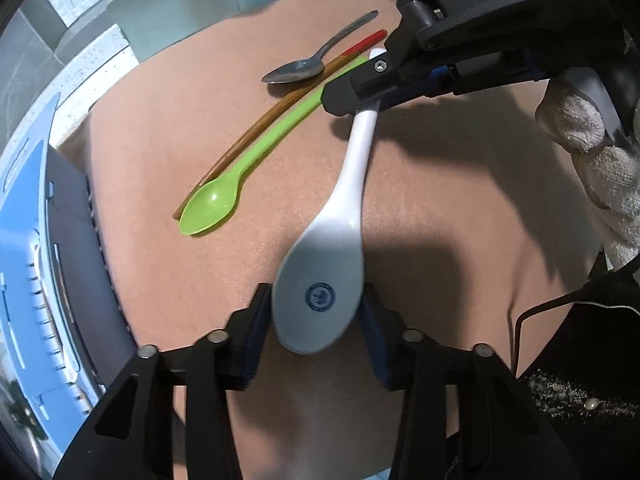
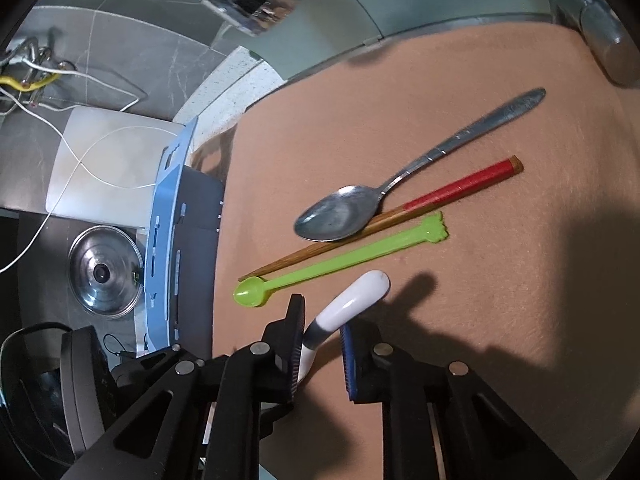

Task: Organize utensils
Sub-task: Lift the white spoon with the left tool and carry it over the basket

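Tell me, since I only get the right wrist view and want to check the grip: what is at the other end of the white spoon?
Observer: The white spoon has its bowl between the fingers of the left gripper, pads against both sides.
Operator: Any marking there?
Observer: A round blue emblem on the bowl.
Operator: Who holds my gripper?
Observer: A white-gloved hand holds the right gripper.
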